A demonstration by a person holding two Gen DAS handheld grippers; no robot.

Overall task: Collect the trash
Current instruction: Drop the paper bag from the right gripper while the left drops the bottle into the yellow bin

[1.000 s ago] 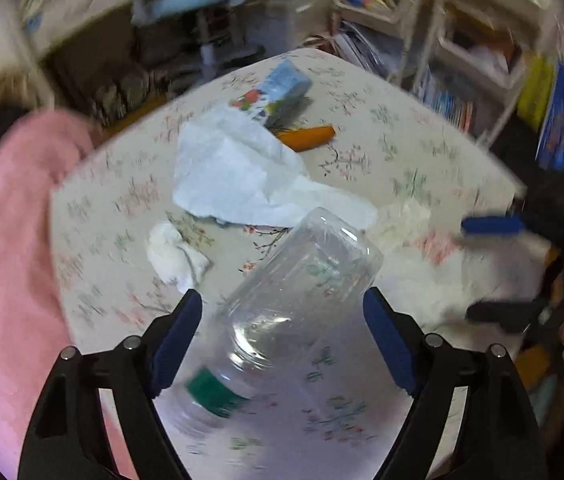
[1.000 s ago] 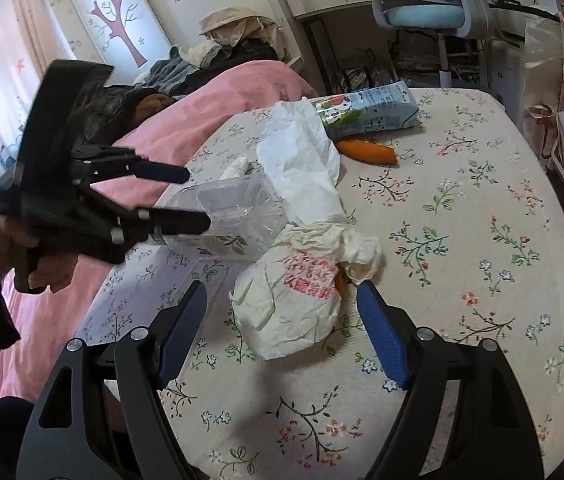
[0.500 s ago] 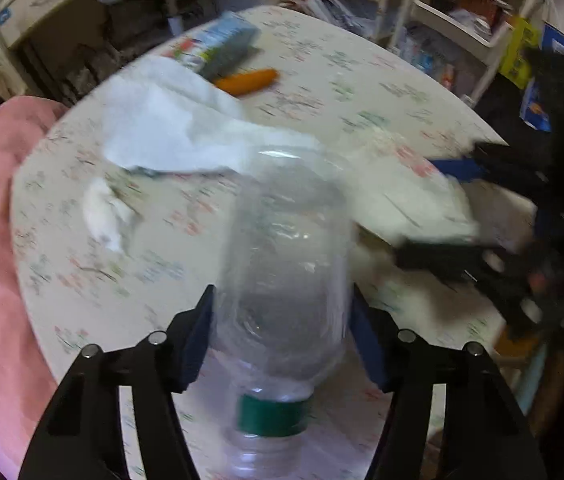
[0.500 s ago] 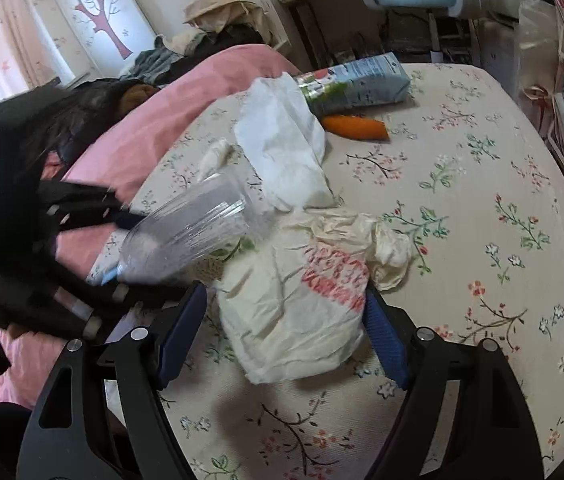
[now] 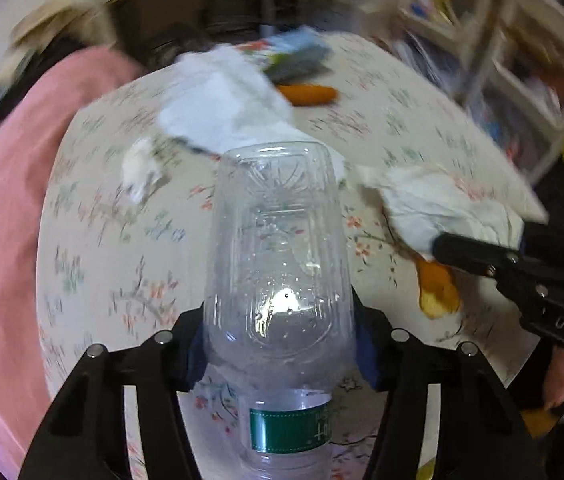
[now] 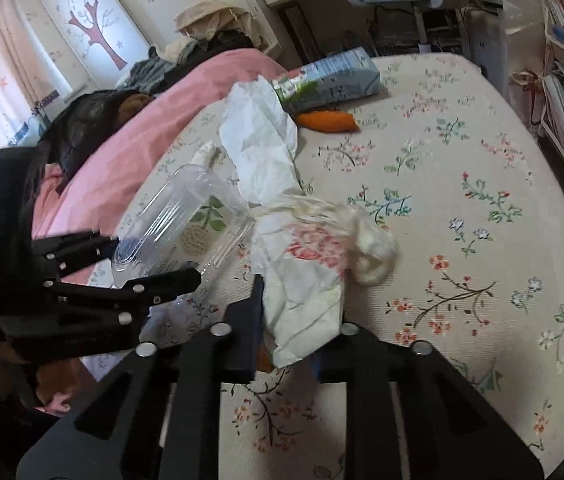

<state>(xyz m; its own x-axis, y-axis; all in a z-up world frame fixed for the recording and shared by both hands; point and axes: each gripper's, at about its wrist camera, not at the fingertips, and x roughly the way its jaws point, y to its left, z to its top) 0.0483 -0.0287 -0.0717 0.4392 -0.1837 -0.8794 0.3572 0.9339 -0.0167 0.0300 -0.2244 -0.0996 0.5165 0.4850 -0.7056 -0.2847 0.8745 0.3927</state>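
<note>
The left gripper [image 5: 280,354] was closing its jaws on the clear plastic bottle [image 5: 278,264] (base pointing away), while the right gripper [image 6: 286,332] was closing on the crumpled white wrapper [image 6: 306,280] over the floral table [image 6: 462,160].
</note>
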